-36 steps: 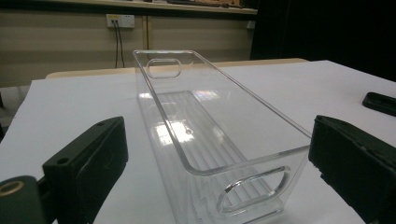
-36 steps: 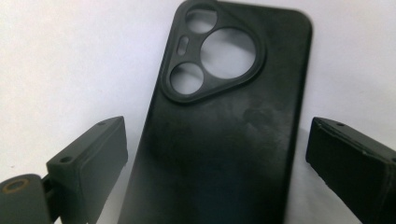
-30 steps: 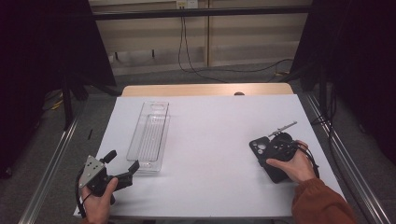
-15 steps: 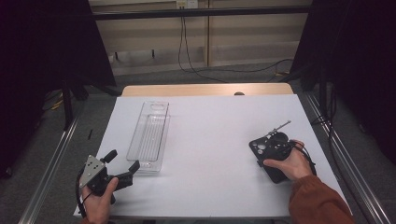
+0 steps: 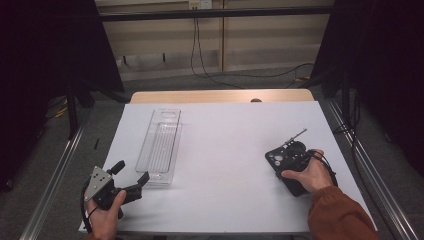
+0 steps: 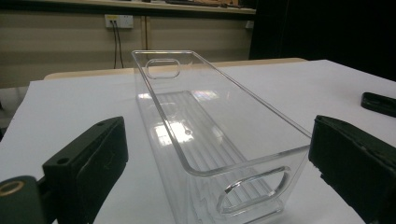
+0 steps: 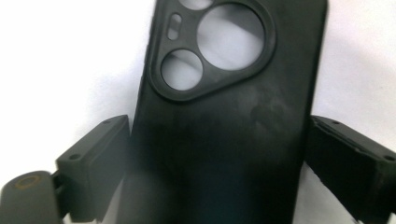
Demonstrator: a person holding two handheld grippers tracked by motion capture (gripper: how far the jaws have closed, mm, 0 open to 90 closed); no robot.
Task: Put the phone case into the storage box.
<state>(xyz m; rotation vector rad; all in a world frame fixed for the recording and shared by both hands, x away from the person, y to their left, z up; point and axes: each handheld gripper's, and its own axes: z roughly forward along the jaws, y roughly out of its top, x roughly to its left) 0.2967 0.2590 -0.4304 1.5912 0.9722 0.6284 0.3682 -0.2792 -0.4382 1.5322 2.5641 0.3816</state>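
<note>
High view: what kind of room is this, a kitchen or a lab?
Probably a lab or test workspace: a white table framed by dark curtains, loose cables along the back wall, and a wall socket.

Phone case [image 7: 224, 126]: black, matt, soft-looking rubbery plastic, faint dusty smudges on the back. Bin [image 6: 210, 135]: clear hard plastic, glossy, ribbed floor, bright reflections. Counter [image 5: 230, 145]: smooth matt white sheet, wood edge at the far end. Left gripper [image 5: 131, 179] and right gripper [image 7: 219, 172]: matt black plastic jaw blocks, slightly grainy; grey plate on the left one looks like dull metal. Sleeve [image 5: 340, 215]: rust-orange cloth.
</note>
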